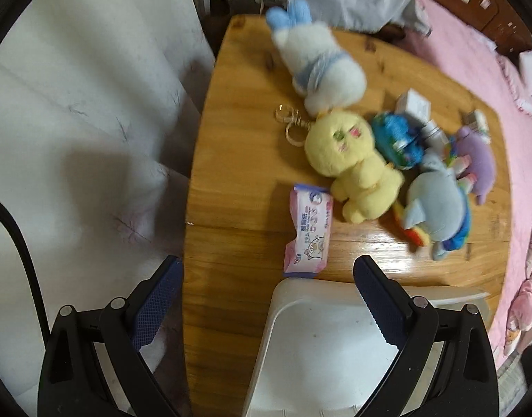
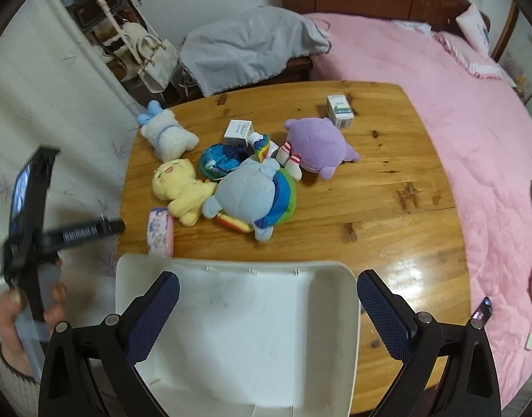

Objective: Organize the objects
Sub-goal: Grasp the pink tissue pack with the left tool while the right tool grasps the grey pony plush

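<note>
**Toys wait past the bin**

Our left claw (image 1: pixel 267 299) and right claw (image 2: pixel 267 307) are both spread wide, holding nothing. The white plastic bin (image 2: pixel 238 330) sits below. The pink tissue pack (image 1: pixel 309 231) lies just ahead on the wooden bench (image 2: pixel 387 208), pointing away, nearest our left claw.

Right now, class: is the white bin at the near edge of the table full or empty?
Empty. The right wrist view shows the white bin's bare floor, and every toy, including the yellow plush, lies outside on the table.
</note>
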`<move>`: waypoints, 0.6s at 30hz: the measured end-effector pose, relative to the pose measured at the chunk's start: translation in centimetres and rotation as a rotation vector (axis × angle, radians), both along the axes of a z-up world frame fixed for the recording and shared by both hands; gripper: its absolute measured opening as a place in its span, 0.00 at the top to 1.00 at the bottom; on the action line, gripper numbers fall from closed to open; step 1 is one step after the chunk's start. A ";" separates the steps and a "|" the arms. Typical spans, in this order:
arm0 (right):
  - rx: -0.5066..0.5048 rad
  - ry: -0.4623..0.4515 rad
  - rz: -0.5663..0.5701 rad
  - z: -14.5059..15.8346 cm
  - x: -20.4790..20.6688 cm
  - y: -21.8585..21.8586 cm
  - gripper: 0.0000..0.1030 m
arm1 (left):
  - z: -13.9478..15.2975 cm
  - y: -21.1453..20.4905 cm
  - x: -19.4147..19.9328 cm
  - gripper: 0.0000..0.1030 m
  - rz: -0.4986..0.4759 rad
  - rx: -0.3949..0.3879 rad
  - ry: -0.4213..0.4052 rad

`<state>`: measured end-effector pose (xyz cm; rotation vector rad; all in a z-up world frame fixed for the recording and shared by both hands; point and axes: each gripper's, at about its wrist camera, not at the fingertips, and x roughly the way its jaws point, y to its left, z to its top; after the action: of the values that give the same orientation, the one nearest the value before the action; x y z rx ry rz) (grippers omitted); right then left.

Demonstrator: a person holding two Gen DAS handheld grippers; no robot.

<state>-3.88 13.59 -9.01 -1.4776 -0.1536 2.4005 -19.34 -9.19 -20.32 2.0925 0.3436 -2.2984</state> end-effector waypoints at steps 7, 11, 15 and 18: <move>-0.133 -0.069 -0.210 -2.7 -4.4 3.8 0.12 | -3.4 2.1 -1.4 0.04 0.001 -0.013 -0.067; -0.208 -0.090 -0.299 -4.2 -6.3 5.8 0.12 | -4.6 3.1 -1.9 0.04 -0.003 -0.017 -0.090; -0.263 -0.100 -0.333 -5.8 -8.1 7.4 0.12 | -5.5 3.9 -2.6 0.04 0.001 -0.008 -0.109; -0.275 -0.109 -0.357 -7.1 -9.4 8.3 0.12 | -6.3 4.1 -2.8 0.04 0.017 -0.020 -0.123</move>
<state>-13.32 21.94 -16.11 -1.5946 0.3992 2.1150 -22.15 -5.04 -26.63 2.1988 0.3325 -2.1426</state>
